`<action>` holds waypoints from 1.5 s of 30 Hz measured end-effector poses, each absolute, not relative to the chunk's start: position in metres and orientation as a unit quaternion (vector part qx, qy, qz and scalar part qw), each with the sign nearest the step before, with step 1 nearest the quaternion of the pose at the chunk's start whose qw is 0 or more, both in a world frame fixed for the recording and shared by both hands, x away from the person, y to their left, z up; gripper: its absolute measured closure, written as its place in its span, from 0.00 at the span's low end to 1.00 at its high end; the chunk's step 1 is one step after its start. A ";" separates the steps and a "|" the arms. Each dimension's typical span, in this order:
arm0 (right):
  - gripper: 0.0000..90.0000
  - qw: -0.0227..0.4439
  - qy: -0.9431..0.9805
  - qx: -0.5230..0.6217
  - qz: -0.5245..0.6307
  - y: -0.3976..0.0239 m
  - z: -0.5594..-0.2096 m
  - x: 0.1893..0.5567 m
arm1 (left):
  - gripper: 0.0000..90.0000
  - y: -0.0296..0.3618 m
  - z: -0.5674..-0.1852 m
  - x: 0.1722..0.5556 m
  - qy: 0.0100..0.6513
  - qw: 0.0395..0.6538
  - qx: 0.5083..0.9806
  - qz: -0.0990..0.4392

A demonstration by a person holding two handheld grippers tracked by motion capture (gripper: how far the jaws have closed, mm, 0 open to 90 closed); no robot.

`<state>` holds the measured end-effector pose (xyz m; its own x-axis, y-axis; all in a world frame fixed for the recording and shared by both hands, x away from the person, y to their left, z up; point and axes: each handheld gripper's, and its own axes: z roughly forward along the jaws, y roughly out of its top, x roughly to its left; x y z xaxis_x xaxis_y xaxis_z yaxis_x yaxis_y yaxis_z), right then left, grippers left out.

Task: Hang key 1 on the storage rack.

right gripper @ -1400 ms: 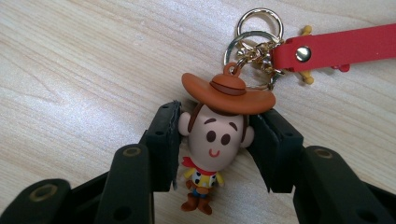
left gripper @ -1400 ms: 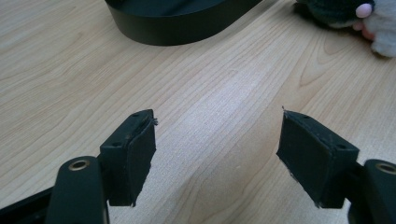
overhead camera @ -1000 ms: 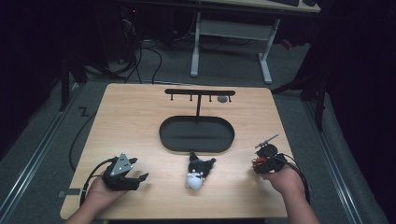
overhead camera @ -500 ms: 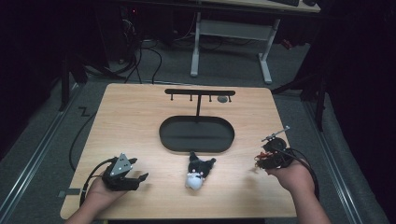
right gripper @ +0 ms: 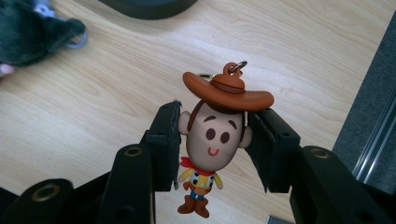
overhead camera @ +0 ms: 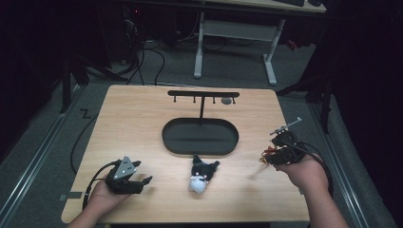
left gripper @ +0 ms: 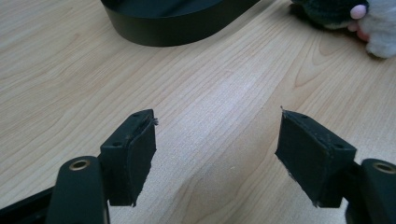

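Brown-hatted cowboy keychain sits clamped by its head in the right gripper, likely bound for the hook stand at twelve o'clock; left gripper rests, jaws apart and empty.

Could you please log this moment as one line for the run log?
right gripper: shut on cowboy keychain, off the table | left gripper: open, empty | plush toy: on table | hanger stand: hooks bare
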<state>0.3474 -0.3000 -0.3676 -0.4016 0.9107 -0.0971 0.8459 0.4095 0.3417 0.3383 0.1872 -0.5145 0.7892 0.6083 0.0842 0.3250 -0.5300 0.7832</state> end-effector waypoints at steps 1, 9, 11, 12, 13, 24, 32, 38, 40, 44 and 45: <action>0.63 0.135 0.828 0.530 0.121 -0.299 -0.365 0.347 | 0.32 0.187 -0.514 0.339 0.272 0.401 0.857 0.177; 0.63 0.131 0.828 0.530 0.131 -0.292 -0.350 0.349 | 0.29 0.192 -0.512 0.340 0.282 0.410 0.847 0.187; 0.63 0.131 0.829 0.528 0.128 -0.288 -0.346 0.351 | 0.29 0.193 -0.512 0.342 0.286 0.410 0.845 0.190; 0.63 0.134 0.830 0.526 0.129 -0.287 -0.345 0.352 | 0.29 0.194 -0.513 0.342 0.289 0.410 0.843 0.193; 0.63 0.134 0.830 0.525 0.128 -0.284 -0.342 0.353 | 0.28 0.194 -0.513 0.343 0.290 0.410 0.843 0.194; 0.63 0.144 0.835 0.513 0.137 -0.268 -0.324 0.370 | 0.25 0.199 -0.511 0.346 0.306 0.415 0.831 0.206; 0.63 0.144 0.837 0.509 0.140 -0.255 -0.321 0.384 | 0.25 0.201 -0.511 0.346 0.309 0.417 0.829 0.210; 0.63 0.146 0.837 0.508 0.139 -0.250 -0.316 0.397 | 0.25 0.204 -0.511 0.348 0.311 0.414 0.830 0.207; 0.63 0.148 0.836 0.508 0.144 -0.249 -0.314 0.401 | 0.25 0.204 -0.511 0.348 0.313 0.416 0.828 0.207; 0.63 0.151 0.835 0.509 0.146 -0.245 -0.310 0.408 | 0.25 0.204 -0.511 0.348 0.311 0.416 0.830 0.204; 0.63 0.151 0.835 0.508 0.147 -0.244 -0.309 0.409 | 0.25 0.204 -0.511 0.348 0.311 0.416 0.830 0.203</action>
